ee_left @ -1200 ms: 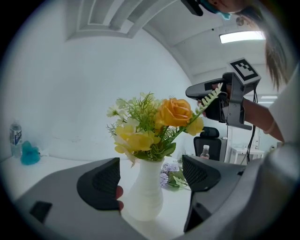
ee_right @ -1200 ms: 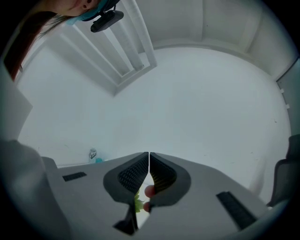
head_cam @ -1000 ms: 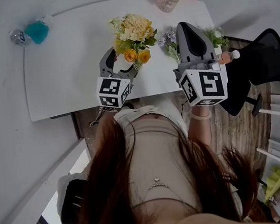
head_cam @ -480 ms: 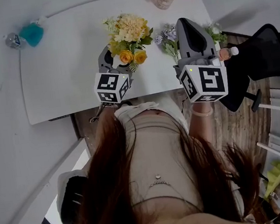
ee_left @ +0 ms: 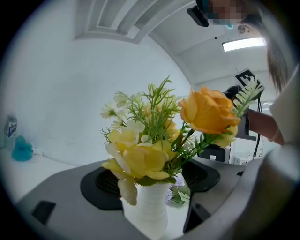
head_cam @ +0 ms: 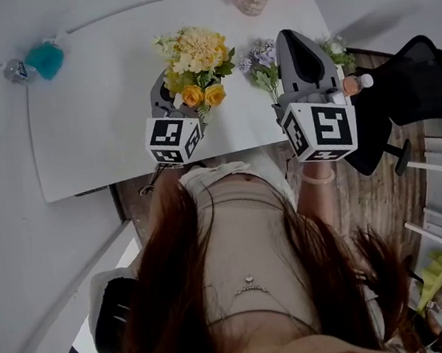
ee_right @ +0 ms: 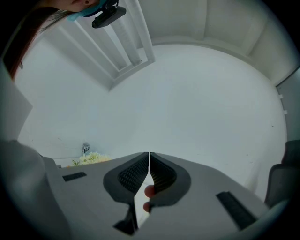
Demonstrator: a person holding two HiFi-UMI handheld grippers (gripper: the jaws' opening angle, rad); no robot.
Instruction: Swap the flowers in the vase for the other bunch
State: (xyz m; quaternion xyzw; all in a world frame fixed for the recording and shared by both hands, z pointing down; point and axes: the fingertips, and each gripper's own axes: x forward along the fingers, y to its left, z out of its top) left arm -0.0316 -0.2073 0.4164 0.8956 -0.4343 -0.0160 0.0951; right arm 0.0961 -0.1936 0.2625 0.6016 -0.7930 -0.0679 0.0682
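1. Progress: nothing swapped yet. The yellow bunch (head_cam: 193, 58) stands upright in the white vase (ee_left: 146, 211) on the desk (head_cam: 93, 124). The purple bunch (head_cam: 258, 58) lies loose on the desk to its right, near but apart.
2. Left to do, by my reading: lift the yellow stems out, put them aside, then set the purple stems into the vase. All of the task remains.
3. Left claw (ee_left: 151, 180): wide, level, with the vase's ribbed body between its two pads. The neck and the lowest petals sit right at pad height. There is a clear gap on the right-hand pad. The left-hand pad is close to the vase wall; contact not certain. Looks like bracketing, not a grip.
4. Right claw (ee_right: 149, 157): jaws closed together, nothing held. In the head view it hangs over the desk's near edge, just right of the purple bunch and not touching it.
5. Judgement: the right claw must open before taking any stems.
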